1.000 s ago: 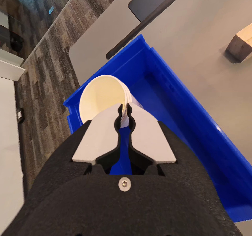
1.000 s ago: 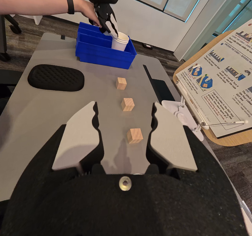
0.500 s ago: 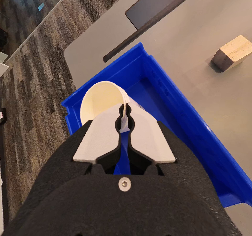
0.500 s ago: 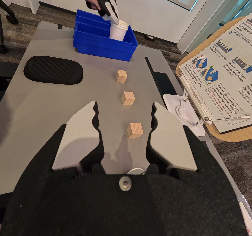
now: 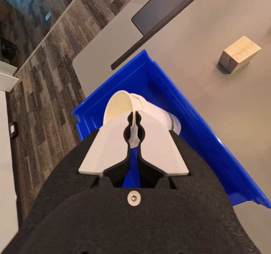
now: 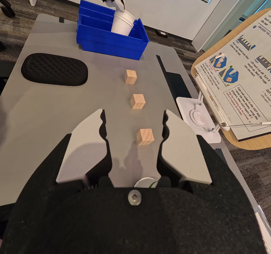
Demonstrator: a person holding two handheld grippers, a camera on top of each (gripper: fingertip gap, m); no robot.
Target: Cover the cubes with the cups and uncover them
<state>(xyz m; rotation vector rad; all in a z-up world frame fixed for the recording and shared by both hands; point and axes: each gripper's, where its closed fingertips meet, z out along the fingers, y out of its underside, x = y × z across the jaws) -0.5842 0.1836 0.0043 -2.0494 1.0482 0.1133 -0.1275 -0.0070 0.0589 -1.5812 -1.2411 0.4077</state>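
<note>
Left gripper clamped on the rim of a nested stack of white cups, one finger inside the mouth, one outside. Stack hung above the blue bin, mouth up, long axis tilted off vertical, base leaning away from the fingers toward the bin's front wall. Four rims counted at the lip, not sharply. Seen from the right wrist view: same stack under the left gripper, base inside the near bin; a second blue bin just behind.

Right gripper spread wide, nothing between the fingers, held above the grey table. Three wooden cubes in a line running straight ahead: nearest between the fingertips, middle beyond, far nearer the bin. All apart. Round white cup bottom with a green edge glimpsed low between the fingers. Black pad ahead-left. Printed instruction sheet on a stand to the right.
</note>
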